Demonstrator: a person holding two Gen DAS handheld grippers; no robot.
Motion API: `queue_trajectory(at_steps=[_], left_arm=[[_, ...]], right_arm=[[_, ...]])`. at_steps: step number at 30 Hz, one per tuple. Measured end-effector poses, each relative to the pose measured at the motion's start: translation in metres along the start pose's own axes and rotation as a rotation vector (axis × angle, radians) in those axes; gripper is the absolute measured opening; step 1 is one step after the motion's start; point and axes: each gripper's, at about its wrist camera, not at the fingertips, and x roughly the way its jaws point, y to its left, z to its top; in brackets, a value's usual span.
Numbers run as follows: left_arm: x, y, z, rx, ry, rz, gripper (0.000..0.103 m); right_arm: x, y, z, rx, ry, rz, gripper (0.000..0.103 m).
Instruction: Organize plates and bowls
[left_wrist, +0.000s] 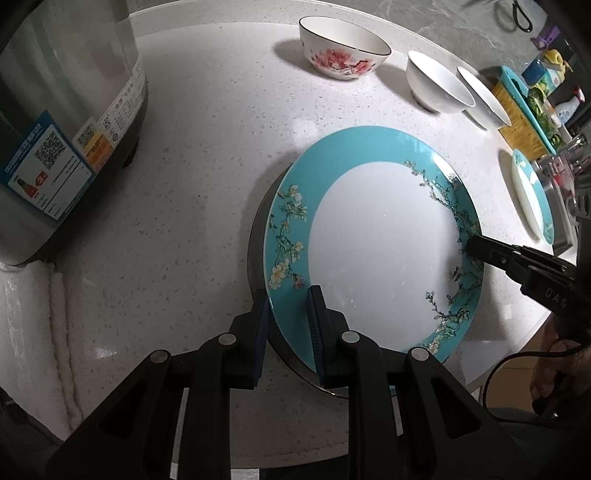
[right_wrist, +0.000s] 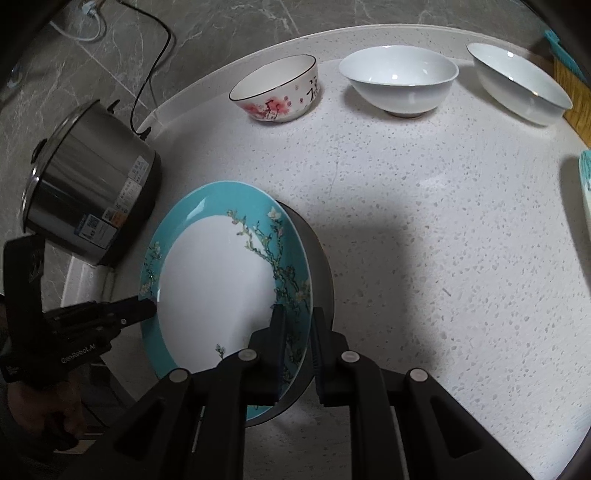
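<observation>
- Countertop (right_wrist: 443, 258): white, speckled, with a curved edge. It carries everything listed below.
- Rice cooker (left_wrist: 55, 110): steel body with a dark base and printed labels. Stands on the counter well left of the plate; a black cord runs from it up the grey marble wall.
- Large turquoise-rimmed plate (left_wrist: 384, 251): white centre with a blossom-branch pattern on the rim. Held tilted over the counter, with a dark round shape beneath it; whether that is shadow or another object cannot be told.
- Left gripper (left_wrist: 290, 314): jaws narrow, clamped on the plate's near-left rim, one blue pad above the rim and one below.
- Right gripper (right_wrist: 299, 325): jaws narrow, closed on the opposite rim. In the left wrist view its dark finger lies across the floral band.
- Three bowls in a row along the far counter edge, apart from each other and well clear of the plate:
  - pink-blossom bowl (right_wrist: 277, 88) with a dark rim line, leftmost
  - plain white bowl (right_wrist: 399, 81), middle
  - white bowl with a thin dark rim (right_wrist: 517, 85), rightmost
- Second turquoise plate (left_wrist: 532, 199): smaller in view. Lies flat at the counter's right edge, near a yellow-and-teal item and some clutter too small to identify.
</observation>
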Motion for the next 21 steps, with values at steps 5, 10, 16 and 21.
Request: queue_trajectory(at_steps=[5, 10, 16, 21], left_arm=[[-0.001, -0.002, -0.002, 0.030, 0.001, 0.022, 0.019], [-0.001, -0.013, -0.006, 0.089, -0.011, 0.085, 0.019], [0.001, -0.013, -0.006, 0.098, -0.028, 0.098, 0.019], [0.002, -0.014, -0.006, 0.115, -0.031, 0.105, 0.020]], right_arm=[[0.004, 0.007, -0.004, -0.080, -0.002, -0.073, 0.017], [0.007, 0.020, -0.007, -0.183, -0.005, -0.165, 0.019], [0.012, 0.039, -0.015, -0.322, -0.021, -0.267, 0.020], [0.013, 0.045, -0.017, -0.357, -0.031, -0.298, 0.025]])
